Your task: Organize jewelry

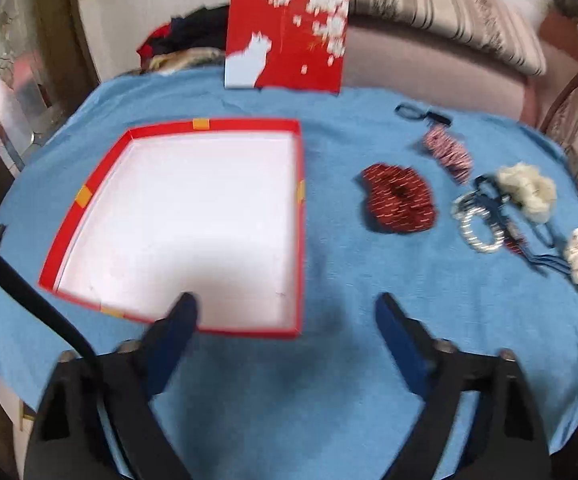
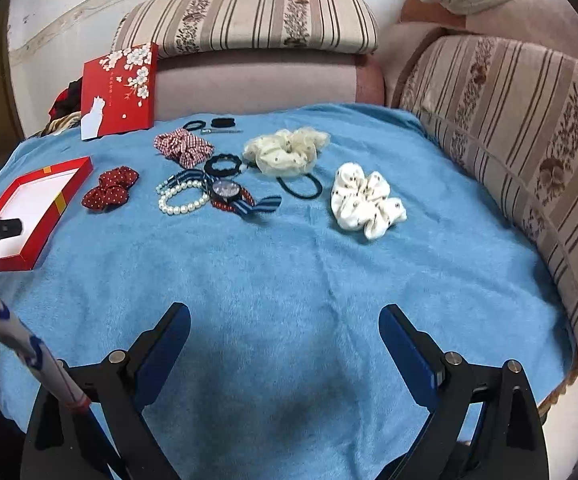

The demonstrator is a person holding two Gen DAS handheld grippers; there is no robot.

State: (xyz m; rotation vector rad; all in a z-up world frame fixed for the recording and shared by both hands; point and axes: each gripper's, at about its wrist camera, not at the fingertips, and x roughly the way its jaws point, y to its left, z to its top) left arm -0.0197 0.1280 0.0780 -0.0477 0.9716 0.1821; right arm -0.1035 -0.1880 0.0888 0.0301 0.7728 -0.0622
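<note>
Nothing packed yet, by the look of it. Red box point(image 1: 89, 208) open and bare inside, at the left of the blue-covered surface point(image 2: 289, 280). Scrunchies point(image 2: 367, 200), pearl bracelet point(image 2: 181, 200), watch point(image 2: 225, 191) and hair ties point(image 2: 301, 186) all loose to its right. Lid point(image 2: 119, 90) propped behind. Left gripper point(image 1: 285, 312) over the box's near corner, jaws spread, empty. Right gripper point(image 2: 285, 320) likewise spread, empty.

1. The open box point(image 2: 63, 200) lies on the left of the surface point(image 2: 289, 264).
2. The lid point(image 2: 119, 90) stands upright at the far edge, behind the box.
3. The scrunchies point(image 2: 367, 200), pearl bracelet point(image 2: 181, 200) and hair ties point(image 2: 301, 188) lie right of the box.
</note>
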